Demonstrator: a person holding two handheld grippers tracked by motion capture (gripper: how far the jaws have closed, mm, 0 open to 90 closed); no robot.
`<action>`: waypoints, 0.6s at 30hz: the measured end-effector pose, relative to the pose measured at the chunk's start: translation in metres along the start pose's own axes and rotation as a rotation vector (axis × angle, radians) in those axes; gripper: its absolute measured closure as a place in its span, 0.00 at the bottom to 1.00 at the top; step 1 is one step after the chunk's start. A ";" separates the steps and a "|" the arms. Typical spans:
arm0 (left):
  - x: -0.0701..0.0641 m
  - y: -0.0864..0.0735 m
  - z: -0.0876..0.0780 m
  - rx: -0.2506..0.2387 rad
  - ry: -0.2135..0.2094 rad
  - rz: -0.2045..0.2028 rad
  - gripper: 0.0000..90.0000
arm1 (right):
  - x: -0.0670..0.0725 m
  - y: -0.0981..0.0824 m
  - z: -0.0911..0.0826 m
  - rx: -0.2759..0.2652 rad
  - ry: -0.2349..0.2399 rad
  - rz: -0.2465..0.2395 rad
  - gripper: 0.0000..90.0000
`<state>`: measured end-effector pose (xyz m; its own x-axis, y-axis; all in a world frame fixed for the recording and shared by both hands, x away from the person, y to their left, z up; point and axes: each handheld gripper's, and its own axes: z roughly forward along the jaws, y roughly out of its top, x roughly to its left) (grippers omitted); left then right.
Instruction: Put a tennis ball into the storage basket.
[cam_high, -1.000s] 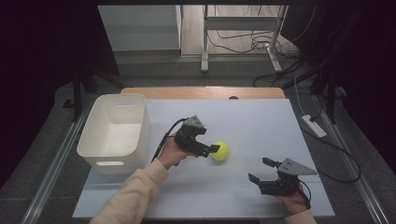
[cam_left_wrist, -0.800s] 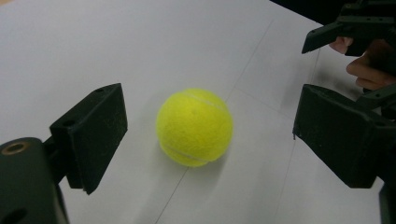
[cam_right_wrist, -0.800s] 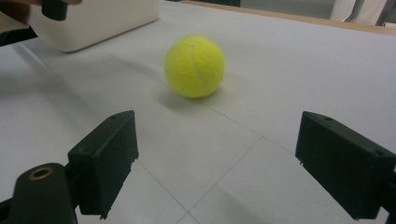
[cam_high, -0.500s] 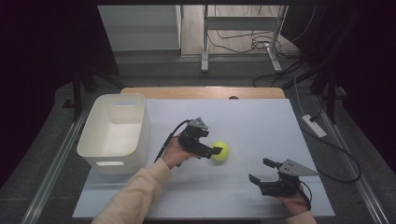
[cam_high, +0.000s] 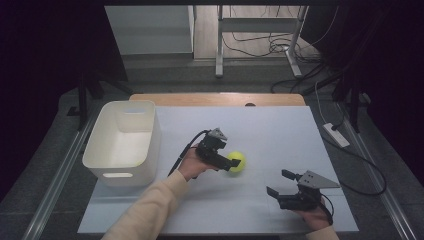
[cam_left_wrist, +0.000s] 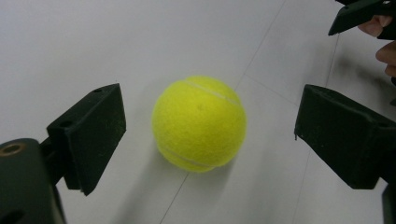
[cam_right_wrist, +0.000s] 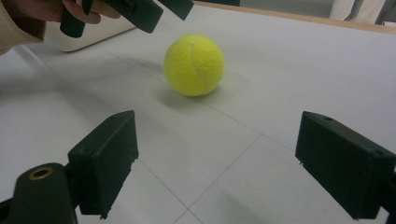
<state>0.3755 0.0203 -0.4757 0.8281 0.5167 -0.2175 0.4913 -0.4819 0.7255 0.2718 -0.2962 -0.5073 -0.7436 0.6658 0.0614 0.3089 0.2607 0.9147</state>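
- White bin (cam_high: 122, 142): stands at the left edge of the white table (cam_high: 280, 125), open side up, nothing visible inside; well apart from the ball and a likely place to drop it.
- Left gripper (cam_high: 231, 163): held in the person's left hand (cam_high: 192, 164), it reaches in from the bin side toward the middle of the table. Its jaws have just been opening and now stand wide, one on each side of the tennis ball (cam_high: 236, 161), with a clear gap on both sides in the left gripper view, so nothing is held.
- Tennis ball (cam_left_wrist: 199, 123): rests on the table near the centre, between the left gripper's jaws and touching neither; in the right gripper view it (cam_right_wrist: 194, 65) sits ahead of that gripper, casting a soft shadow on the surface.
- Right gripper (cam_high: 279, 185): lies low near the front right of the table in the right hand (cam_high: 315, 215), jaws fully apart and empty, well apart from the ball.
- Risk, rolling: the ball is round and free on a smooth surface; if one jaw meets it before the other, it will probably be nudged sideways and roll out of the gap.
- Risk, poor grip: closing too high or too low on the curve could squeeze the ball out, so the pads should meet it at its widest part.
- Risk, dropped carry: a light pinch may let it slip on the way to the bin.
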 end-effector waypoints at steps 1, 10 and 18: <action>0.000 0.000 0.001 0.002 0.002 -0.001 0.10 | 0.000 0.000 0.000 0.000 0.001 -0.001 0.14; 0.001 0.000 0.013 0.025 0.000 -0.008 0.09 | 0.000 0.000 0.000 0.002 0.003 -0.002 0.14; 0.002 -0.001 0.026 0.044 -0.005 -0.022 0.10 | 0.000 -0.001 0.001 0.007 0.005 -0.004 0.14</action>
<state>0.3836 0.0028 -0.4939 0.8181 0.5241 -0.2368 0.5209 -0.5009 0.6912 0.2723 -0.2954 -0.5083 -0.7477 0.6614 0.0593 0.3099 0.2687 0.9120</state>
